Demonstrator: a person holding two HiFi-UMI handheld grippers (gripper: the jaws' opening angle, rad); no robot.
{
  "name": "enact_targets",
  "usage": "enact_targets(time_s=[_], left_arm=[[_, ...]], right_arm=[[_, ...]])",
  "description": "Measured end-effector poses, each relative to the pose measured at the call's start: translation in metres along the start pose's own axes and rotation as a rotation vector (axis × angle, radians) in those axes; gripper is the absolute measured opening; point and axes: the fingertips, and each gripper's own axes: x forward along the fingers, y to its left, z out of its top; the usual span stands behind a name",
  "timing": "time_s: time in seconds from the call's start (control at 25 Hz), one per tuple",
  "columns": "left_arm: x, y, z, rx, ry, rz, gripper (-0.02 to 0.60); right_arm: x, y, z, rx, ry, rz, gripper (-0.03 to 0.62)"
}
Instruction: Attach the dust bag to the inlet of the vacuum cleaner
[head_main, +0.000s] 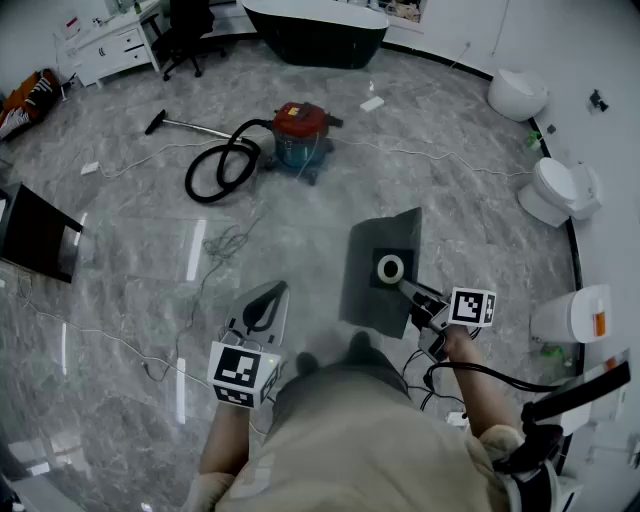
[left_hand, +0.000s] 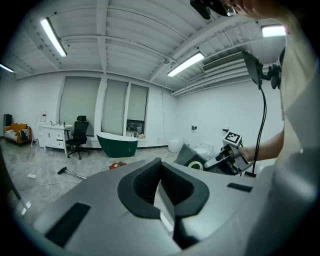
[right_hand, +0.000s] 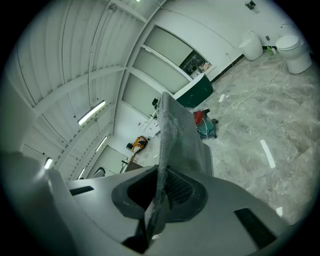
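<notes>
Vacuum cleaner (head_main: 298, 130) inlet too small to tell

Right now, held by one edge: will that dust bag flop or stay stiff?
Likely fairly stiff: the dust bag stands out flat, pinched at its edge by the right gripper. Probably light, since one grip carries it. Its ring collar looks rigid.
</notes>
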Motion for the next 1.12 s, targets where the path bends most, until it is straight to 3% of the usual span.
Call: enact_targets(time_s=[0.36, 0.64, 0.88, 1.12], left_arm=[[-0.017, 0.021, -0.005, -0.026, -0.007, 0.033, -0.005], [0.009, 0.022, 0.002, -0.017, 0.003, 0.013, -0.005], [0.054, 0.028, 0.017, -0.132, 0.008, -0.035, -0.005], [0.141, 0.035, 0.039, -0.083, 0.068, -0.009, -0.005]], right_arm=[[0.025, 0.014, -0.010, -0.008, 0.035, 0.009, 0.037], [0.027, -0.005, 0.014, 0.089, 0.000, 0.002, 0.038], [0.047, -0.040, 0.053, 0.117, 0.006, -0.012, 0.038], [0.073, -0.095, 0.120, 0.164, 0.022, 0.007, 0.038]])
